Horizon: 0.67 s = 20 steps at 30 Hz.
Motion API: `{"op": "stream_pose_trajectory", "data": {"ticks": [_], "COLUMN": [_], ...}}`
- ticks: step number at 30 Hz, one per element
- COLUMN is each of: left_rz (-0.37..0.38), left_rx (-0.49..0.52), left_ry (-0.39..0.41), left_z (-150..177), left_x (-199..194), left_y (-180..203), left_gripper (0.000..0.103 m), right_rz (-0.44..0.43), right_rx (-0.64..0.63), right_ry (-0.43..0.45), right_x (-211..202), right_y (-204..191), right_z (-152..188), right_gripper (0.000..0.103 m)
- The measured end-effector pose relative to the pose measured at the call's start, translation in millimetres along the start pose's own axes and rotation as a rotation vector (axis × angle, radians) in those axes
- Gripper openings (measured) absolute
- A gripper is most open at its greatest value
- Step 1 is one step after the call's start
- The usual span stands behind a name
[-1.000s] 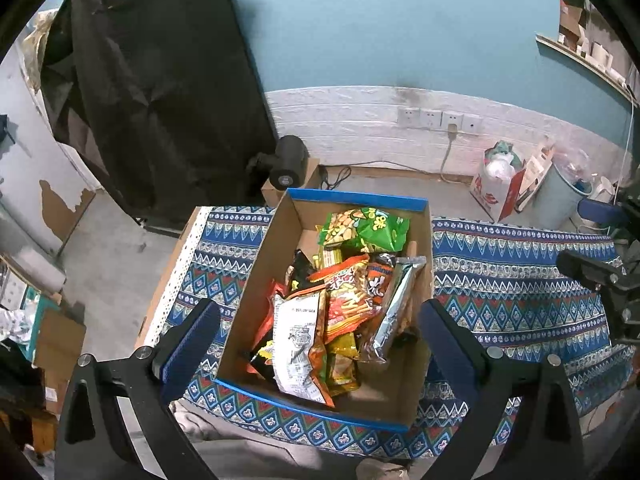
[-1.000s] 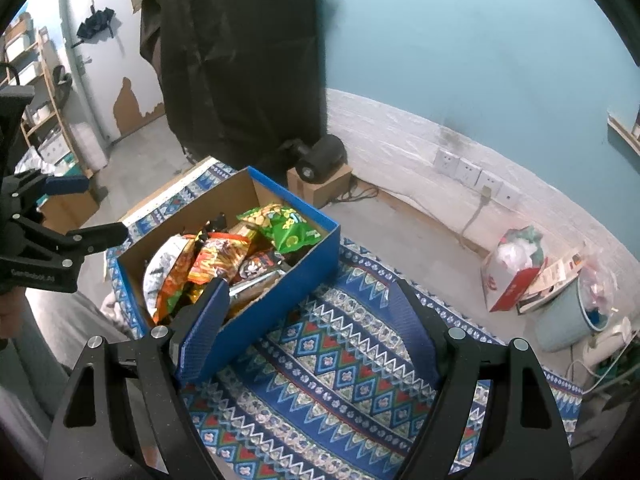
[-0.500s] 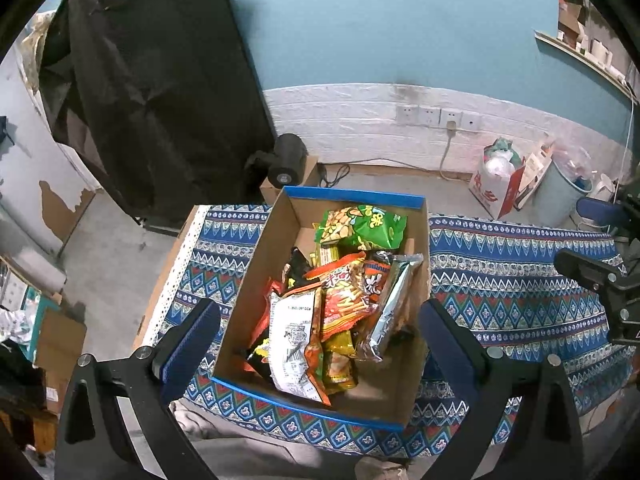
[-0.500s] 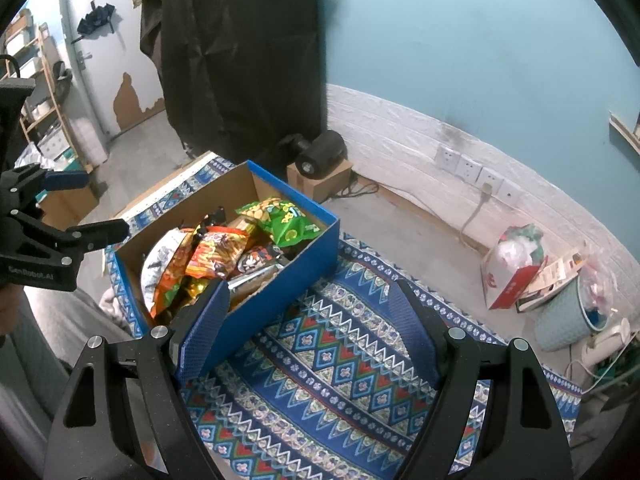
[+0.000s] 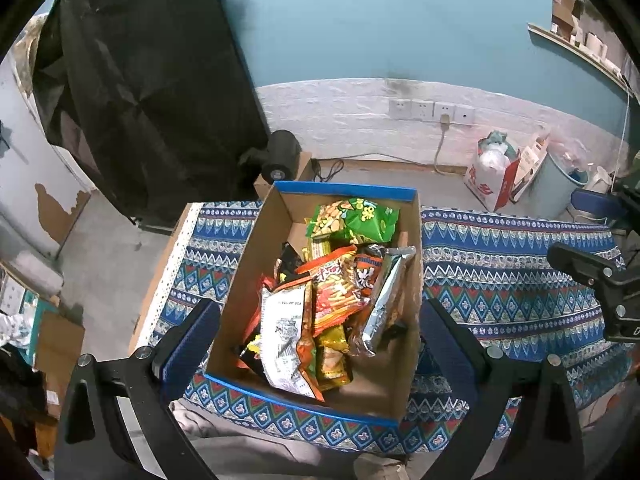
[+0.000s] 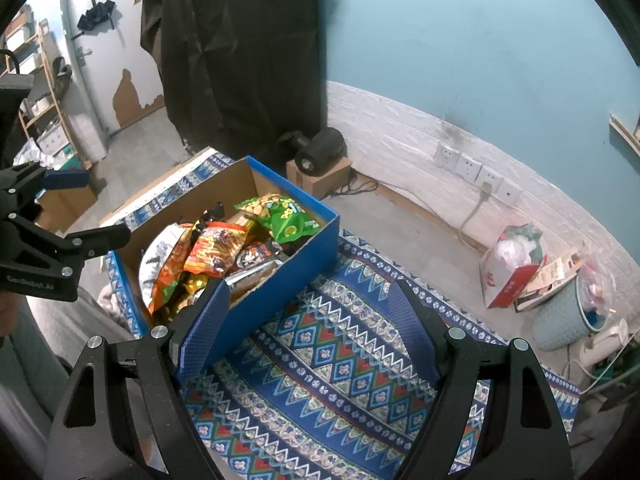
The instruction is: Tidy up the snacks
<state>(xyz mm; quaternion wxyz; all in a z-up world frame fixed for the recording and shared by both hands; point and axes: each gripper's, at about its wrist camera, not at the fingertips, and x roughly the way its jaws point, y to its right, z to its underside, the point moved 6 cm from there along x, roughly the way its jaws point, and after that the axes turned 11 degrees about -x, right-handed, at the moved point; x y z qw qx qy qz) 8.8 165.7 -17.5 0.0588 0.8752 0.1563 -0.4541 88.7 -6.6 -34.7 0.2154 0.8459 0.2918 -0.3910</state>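
Left wrist view
Left gripper (image 5: 320, 330): jaws spread wide, gripping nothing; the fingers straddle the box from above without touching it.
Cardboard box (image 5: 244, 264): blue-edged, open-topped, standing on the patterned cloth (image 5: 512, 272).
Snacks (image 5: 320, 304): a loose pile of packets inside the box; the green bag (image 5: 356, 220) lies at the far end, the silver packet (image 5: 384, 300) leans along the right wall, the white-backed packet (image 5: 284, 332) lies nearest the camera.
Right gripper, seen here: black frame at the right edge, over the cloth.

Right wrist view
Right gripper (image 6: 308, 322): released, jaws wide apart, nothing between them; poised over bare cloth just beside the box.
Box: left of the gripper, its blue side wall facing it.
Left finger (image 6: 204, 328): overlaps the box's near corner in the picture; contact probably none, but unclear.
Waste bin (image 6: 560, 316): on the floor by the wall, well apart.
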Motion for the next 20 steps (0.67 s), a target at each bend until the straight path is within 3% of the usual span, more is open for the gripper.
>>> {"op": "stream_pose_trajectory", "data": {"ticks": [20], "left_rz": [0.008], "left_rx": [0.008], "left_ry": [-0.026], "left_z": [6.0], "left_x": [5.0], "left_y": [4.3], "left_gripper": [0.101], "right_rz": [0.009], "right_rx": [0.002], "right_ry": [-0.009], "right_x": [1.4], "right_y": [0.6], "right_z": [4.6], "right_gripper": [0.080]}}
